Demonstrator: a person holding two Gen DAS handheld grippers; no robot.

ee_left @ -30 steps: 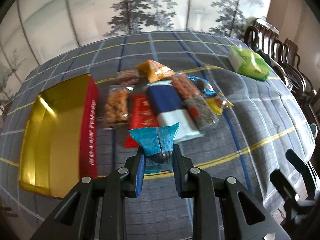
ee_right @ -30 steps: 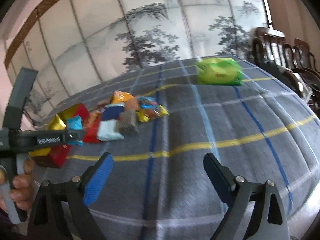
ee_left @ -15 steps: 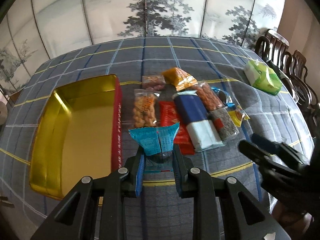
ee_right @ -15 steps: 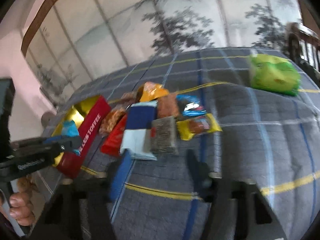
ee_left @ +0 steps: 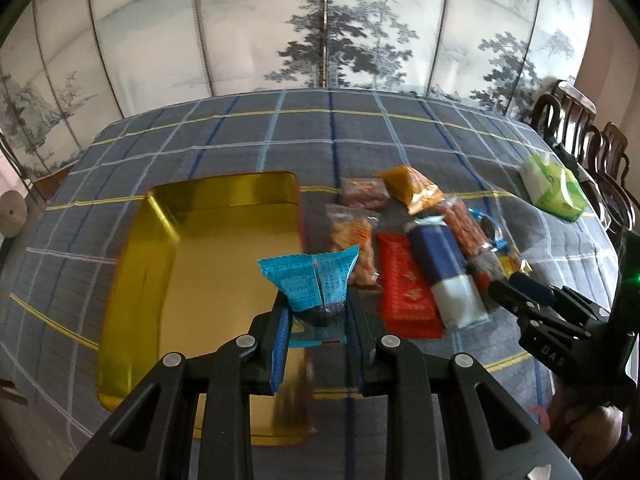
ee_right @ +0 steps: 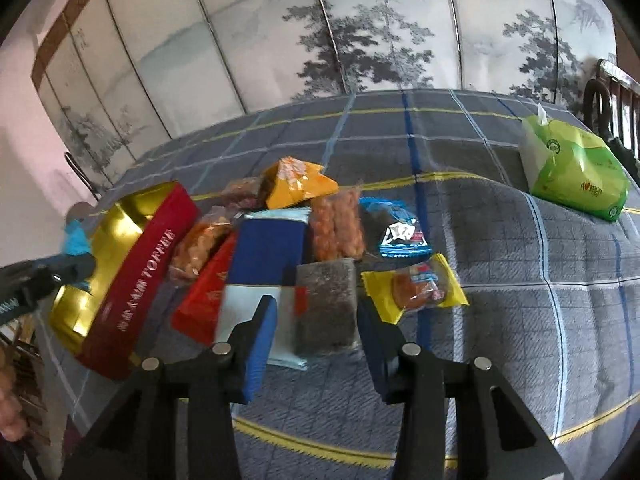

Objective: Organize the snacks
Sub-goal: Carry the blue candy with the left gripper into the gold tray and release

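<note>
On the plaid tablecloth (ee_left: 360, 128) the gold-lined toffee tin (ee_left: 224, 264) lies open, nothing visible inside. Above its right edge the left gripper (ee_left: 318, 320) clamps a blue snack packet (ee_left: 310, 280) — its lower end hidden between the jaws. The right gripper (ee_right: 320, 328), jaws just narrowed and holding nothing, hovers at the snack pile (ee_right: 288, 240), where overlapping wrappers hide one another.

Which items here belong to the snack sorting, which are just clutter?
Job: blue snack packet in left gripper; gold tin; snack pile; right gripper, narrowed with nothing pinched.
Clutter: green tissue pack; chairs; folding screen.
</note>
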